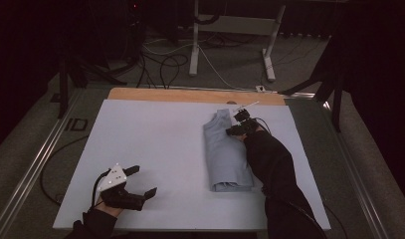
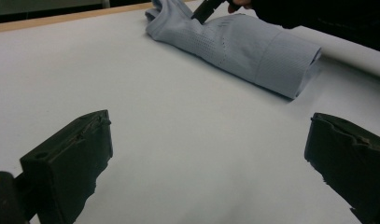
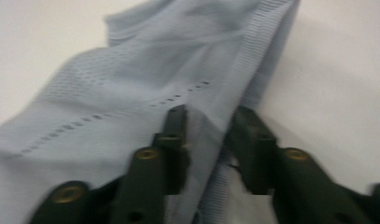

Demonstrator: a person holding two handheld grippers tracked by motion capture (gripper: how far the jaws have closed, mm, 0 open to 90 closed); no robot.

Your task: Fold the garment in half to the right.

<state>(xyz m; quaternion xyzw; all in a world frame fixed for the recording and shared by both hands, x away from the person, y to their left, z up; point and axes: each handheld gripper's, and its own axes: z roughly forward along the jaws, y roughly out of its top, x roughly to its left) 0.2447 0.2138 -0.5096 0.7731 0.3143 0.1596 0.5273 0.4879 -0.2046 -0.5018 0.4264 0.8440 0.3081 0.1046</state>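
Observation:
A light blue knitted garment [image 1: 225, 154] lies folded into a long strip on the right half of the white table sheet [image 1: 150, 139]. My right gripper [image 1: 234, 124] is at the garment's far end, its jaws a little apart over the ribbed edge [image 3: 253, 88]. The cloth [image 3: 131, 79] lies loosely between the fingers [image 3: 176, 135] and is not pinched. My left gripper [image 1: 143, 180] rests at the near left of the sheet, wide open with nothing in it. In the left gripper view its gripper [image 2: 208, 119] faces the garment [image 2: 253, 46] from a distance.
A wooden table edge [image 1: 190, 94] runs along the far side of the sheet. Behind it stand white desk legs [image 1: 194, 45] and loose cables [image 1: 165, 64] on the floor. Metal rails [image 1: 36, 164] flank the table.

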